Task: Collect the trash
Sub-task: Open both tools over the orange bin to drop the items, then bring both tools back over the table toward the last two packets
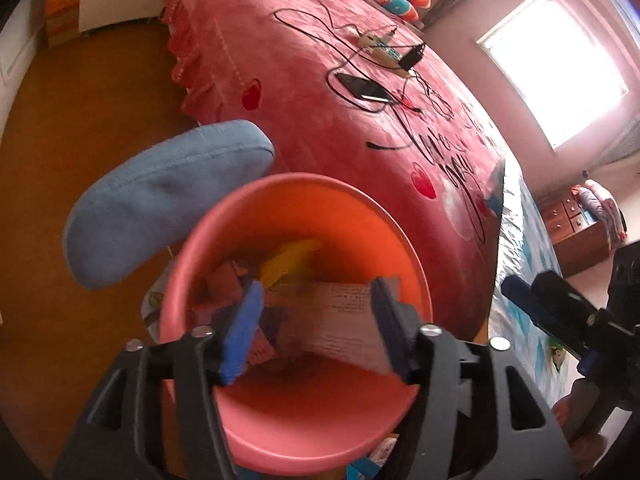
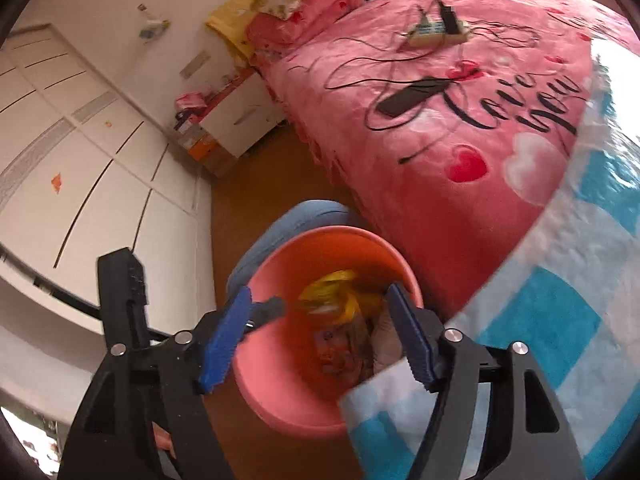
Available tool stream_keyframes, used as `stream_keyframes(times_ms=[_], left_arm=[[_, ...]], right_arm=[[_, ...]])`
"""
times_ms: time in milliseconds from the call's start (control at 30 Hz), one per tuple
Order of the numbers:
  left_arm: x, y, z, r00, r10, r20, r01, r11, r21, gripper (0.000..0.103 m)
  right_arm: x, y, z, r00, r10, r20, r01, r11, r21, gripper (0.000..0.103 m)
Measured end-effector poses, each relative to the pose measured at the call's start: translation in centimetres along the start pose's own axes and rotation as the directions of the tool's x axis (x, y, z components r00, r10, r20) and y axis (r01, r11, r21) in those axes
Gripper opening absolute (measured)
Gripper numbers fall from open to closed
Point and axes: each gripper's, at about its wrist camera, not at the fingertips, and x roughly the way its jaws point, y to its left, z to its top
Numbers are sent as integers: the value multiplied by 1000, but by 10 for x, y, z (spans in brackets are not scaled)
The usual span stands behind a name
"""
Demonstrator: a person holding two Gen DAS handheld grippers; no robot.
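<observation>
A pink bin (image 1: 300, 179) stands on the floor beside the bed, holding a yellow wrapper (image 1: 294, 258) and other scraps. My left gripper (image 1: 316, 324) hangs over it, jaws apart. A printed sheet of paper (image 1: 340, 320) lies between and below the fingers, and the left pad (image 1: 244, 332) stands apart from it. In the right wrist view the same bin (image 2: 320, 234) sits under my right gripper (image 2: 320, 340), which is open with nothing between its pads. A yellow wrapper (image 2: 336, 296) and a colourful packet (image 2: 340, 354) lie inside. The right gripper (image 1: 540, 300) also shows at the left view's right edge.
A blue cushion (image 1: 160, 200) rests against the bin on the brown floor (image 1: 80, 100). The bed with a pink blanket (image 1: 320, 80) carries a phone (image 1: 362, 88), a power strip (image 1: 384, 48) and cables. A blue-and-white blanket (image 2: 560, 300) overhangs the bin's near side. White wardrobes (image 2: 80, 140) line the left.
</observation>
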Motion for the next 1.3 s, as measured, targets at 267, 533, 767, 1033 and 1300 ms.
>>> stream_keyframes(times_ms=[267,533,767,1033,1300], left_arm=[[-5,-11,-1,999,25,26,-26,999,34,71],[-7,-34,-6,1000,7,28,-9,997,72,73],[-11,-64,-12,999,-16,29,13,992,126,76],[-13,-106,-22,998,-51,22,45,978,202,78],[-13,-142,-34,998,-61,10,56,960,276,80]], right_arm=[[-48,-19,-12,983,-132,129,133,991,-4,90],[-86,-22,-31,953,-202,224,221,973,-63,90],[-106,-25,-48,934,-223,278,259,961,-99,91],[-131,-39,-63,923,-225,313,258,964,-68,94],[-153,-50,-71,899,-248,360,283,958,-48,94]])
